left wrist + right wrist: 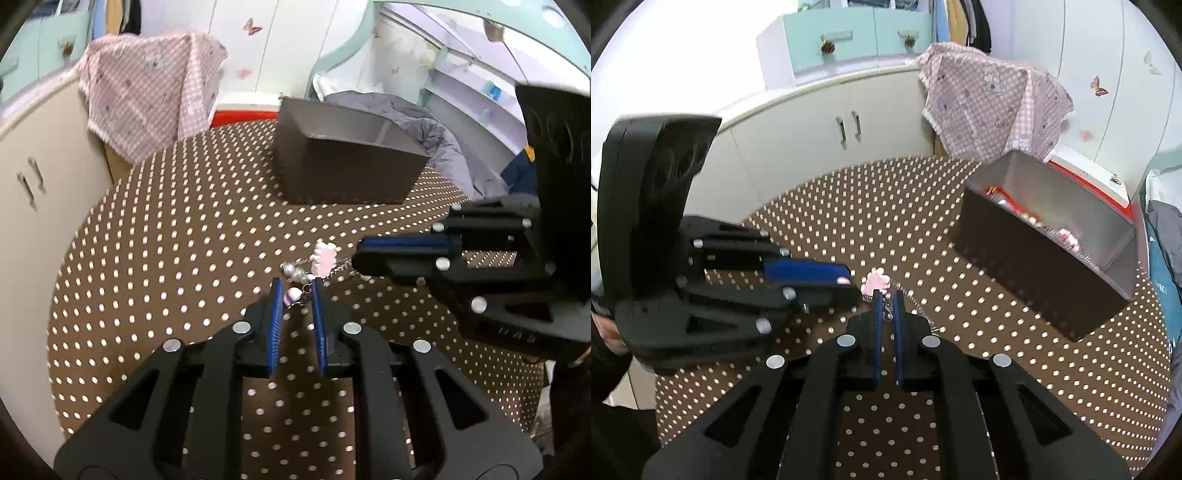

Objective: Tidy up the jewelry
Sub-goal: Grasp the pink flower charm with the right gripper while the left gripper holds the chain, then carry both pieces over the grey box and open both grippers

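Across the whole lower frame spreads the brown polka-dot tablecloth, and above centre on it stands the dark storage box, open-topped; the right wrist view shows red and pink trinkets already inside. Toward the upper left a pink checked cloth drapes over furniture. Near the middle lies the jewelry piece: a pale pink charm on a thin chain with pearl-like and purple beads. The left gripper has its jaws moderately apart, straddling the beaded end. The right gripper comes in from the right edge, jaws narrowed around the chain just below the pink charm; whether they truly pinch it I cannot tell. To do this well, I judge both should close firmly on solid parts, then lift together so the chain doesn't snag or trail before reaching the box.
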Motion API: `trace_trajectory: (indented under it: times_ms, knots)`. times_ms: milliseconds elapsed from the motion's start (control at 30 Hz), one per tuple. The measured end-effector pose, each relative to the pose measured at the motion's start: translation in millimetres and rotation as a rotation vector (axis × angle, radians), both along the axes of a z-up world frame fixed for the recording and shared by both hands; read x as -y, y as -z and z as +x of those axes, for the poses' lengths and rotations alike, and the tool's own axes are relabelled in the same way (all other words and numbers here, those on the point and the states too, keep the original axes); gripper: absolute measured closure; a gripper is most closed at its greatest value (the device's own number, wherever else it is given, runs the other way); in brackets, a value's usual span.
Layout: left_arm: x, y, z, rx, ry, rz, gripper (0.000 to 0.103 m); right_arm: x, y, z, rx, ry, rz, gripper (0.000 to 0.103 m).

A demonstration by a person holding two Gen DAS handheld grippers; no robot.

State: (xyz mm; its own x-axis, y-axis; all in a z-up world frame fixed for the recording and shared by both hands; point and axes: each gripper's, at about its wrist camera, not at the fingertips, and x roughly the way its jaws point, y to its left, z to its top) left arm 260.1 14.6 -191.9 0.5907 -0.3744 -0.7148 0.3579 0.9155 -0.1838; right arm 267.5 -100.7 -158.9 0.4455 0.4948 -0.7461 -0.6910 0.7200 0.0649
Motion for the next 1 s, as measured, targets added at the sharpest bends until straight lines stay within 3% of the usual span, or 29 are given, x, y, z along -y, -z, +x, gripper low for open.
trace_trajectory:
  times_ms: [200, 433, 567, 1000]
  knots:
    - [13.8, -12.9, -4.0, 0.032, 0.037, 0.030, 0.087, -3.3, -7.8, -0.7, -0.031, -0.020, 0.047, 0.099]
    - [7.2, -24.4, -6.3, 0.045, 0.051, 0.006, 0.087, 23.5, -21.8, 7.8, -0.071, 0.039, 0.196, 0.099]
    - [9.4, -37.6, -9.3, 0.066, 0.113, -0.003, 0.087, 35.2, -37.0, 12.0, -0.062, 0.072, 0.252, 0.099]
    - [9.0, -71.3, -2.6, 0.129, 0.120, -0.019, 0.087, 65.2, -62.2, 9.0, -0.007, 0.136, 0.301, 0.099]
